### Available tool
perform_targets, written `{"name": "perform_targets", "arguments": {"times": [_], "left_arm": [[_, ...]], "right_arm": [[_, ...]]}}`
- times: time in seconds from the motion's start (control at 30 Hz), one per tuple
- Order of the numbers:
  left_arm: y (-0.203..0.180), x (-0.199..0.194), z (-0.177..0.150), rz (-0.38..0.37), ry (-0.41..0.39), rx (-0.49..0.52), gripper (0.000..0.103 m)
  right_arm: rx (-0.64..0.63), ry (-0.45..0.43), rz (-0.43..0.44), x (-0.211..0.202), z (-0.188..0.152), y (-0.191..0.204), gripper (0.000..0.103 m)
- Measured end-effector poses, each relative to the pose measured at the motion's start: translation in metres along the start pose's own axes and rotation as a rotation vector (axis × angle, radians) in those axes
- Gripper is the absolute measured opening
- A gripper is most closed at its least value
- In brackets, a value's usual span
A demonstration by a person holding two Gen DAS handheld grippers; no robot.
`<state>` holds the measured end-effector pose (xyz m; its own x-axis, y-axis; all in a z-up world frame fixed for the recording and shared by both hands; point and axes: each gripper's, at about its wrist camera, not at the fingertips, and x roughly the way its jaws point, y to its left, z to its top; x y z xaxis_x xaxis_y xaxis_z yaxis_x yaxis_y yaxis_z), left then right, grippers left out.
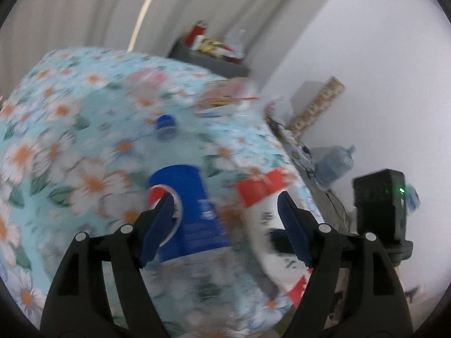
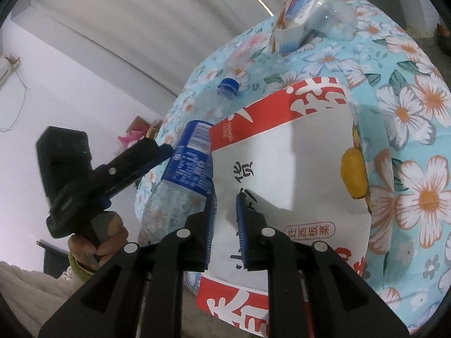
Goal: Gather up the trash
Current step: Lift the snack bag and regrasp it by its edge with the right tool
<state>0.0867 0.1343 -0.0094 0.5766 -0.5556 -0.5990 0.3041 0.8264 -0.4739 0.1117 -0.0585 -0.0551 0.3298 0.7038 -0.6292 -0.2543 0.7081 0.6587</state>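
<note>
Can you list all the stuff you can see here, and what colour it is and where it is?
Plastic bottle: one, clear with blue label and blue cap, lying on the table.
Paper bag: one, white with red bands, lying beside the bottle, partly over the table edge.
Tablecloth: one, light blue with white and orange flowers, covering the table.
Carton: one, white and pale blue, at the table's far end, by a crushed clear bottle.
Water jug: one, pale blue, on the floor by the wall.
Grey shelf: one, behind the table, with red and yellow things on top.
Left claw: black with blue pads, open around the bottle.
Right claw: black with blue pads, nearly closed over the bag; grip unclear.
</note>
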Motion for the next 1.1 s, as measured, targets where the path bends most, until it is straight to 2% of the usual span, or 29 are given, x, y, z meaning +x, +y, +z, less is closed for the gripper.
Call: {"name": "perform_targets", "arguments": {"times": [0.1, 0.23, 0.3, 0.4, 0.5, 0.63, 0.67, 0.77, 0.9, 1.03, 1.1], "left_arm": [[-0.026, 0.013, -0.001, -0.003, 0.023, 0.090, 0.071], [-0.053, 0.029, -0.007, 0.067, 0.036, 0.233, 0.071], [-0.056, 0.031, -0.008, 0.077, 0.035, 0.257, 0.071], [-0.061, 0.037, -0.010, 0.161, 0.032, 0.325, 0.071], [-0.067, 0.041, -0.016, 0.228, 0.033, 0.405, 0.071], [-0.075, 0.046, -0.024, 0.285, 0.032, 0.494, 0.071], [-0.076, 0.047, -0.025, 0.294, 0.032, 0.506, 0.071], [-0.078, 0.048, -0.028, 0.311, 0.031, 0.532, 0.071], [-0.079, 0.050, -0.029, 0.327, 0.037, 0.556, 0.071], [-0.080, 0.051, -0.032, 0.343, 0.041, 0.583, 0.071], [-0.082, 0.053, -0.033, 0.346, 0.043, 0.591, 0.071]], "right_arm": [[0.018, -0.010, 0.015, -0.004, -0.002, -0.003, 0.017], [0.029, -0.023, 0.032, -0.013, -0.006, -0.006, 0.022], [0.033, -0.032, 0.025, -0.018, -0.009, -0.010, 0.022], [0.050, -0.051, 0.059, -0.027, -0.012, -0.016, 0.030], [0.042, -0.067, 0.055, -0.036, -0.016, -0.018, 0.038], [0.061, -0.075, 0.082, -0.040, -0.019, -0.025, 0.039], [0.063, -0.084, 0.091, -0.044, -0.018, -0.026, 0.040], [0.073, -0.137, 0.081, -0.064, -0.018, -0.036, 0.050], [0.165, -0.184, 0.080, -0.081, -0.012, -0.064, 0.051], [0.242, -0.109, 0.071, -0.068, -0.005, -0.087, 0.051], [0.270, -0.062, 0.118, -0.056, -0.003, -0.096, 0.051]]}}
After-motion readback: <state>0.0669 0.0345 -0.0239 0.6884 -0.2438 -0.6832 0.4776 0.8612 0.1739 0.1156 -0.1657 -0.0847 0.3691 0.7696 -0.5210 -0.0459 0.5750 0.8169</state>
